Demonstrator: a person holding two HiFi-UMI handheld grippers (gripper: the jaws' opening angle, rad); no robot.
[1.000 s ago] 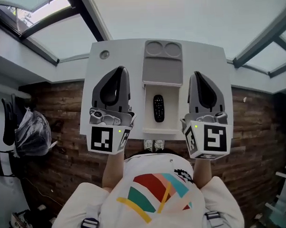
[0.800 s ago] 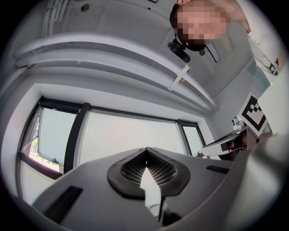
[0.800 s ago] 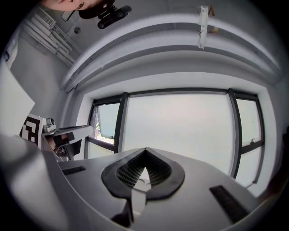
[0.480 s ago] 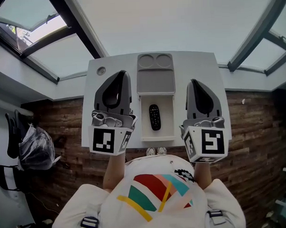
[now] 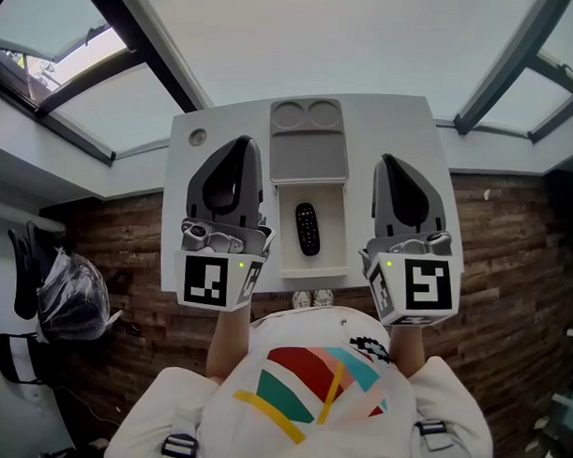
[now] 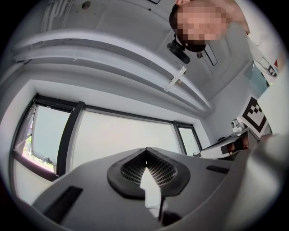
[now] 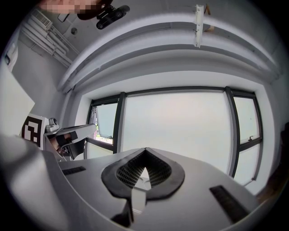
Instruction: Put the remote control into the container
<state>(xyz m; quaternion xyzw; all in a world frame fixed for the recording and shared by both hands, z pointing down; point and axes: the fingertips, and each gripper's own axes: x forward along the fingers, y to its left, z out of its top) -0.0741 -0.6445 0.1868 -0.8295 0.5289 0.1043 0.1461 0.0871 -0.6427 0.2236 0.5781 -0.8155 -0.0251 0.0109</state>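
Fingers (image 6: 90, 198) together; left gripper (image 5: 235, 150) overlaps table (image 5: 395, 126).

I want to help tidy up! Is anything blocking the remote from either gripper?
Nothing visible does. The remote lies uncovered in the open near compartment of the container, between the left gripper and the right gripper. Both grippers are shut and empty.

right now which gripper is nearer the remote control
Left, slightly. The left gripper sits just left of the remote control; the right gripper sits a little farther off on the other side.
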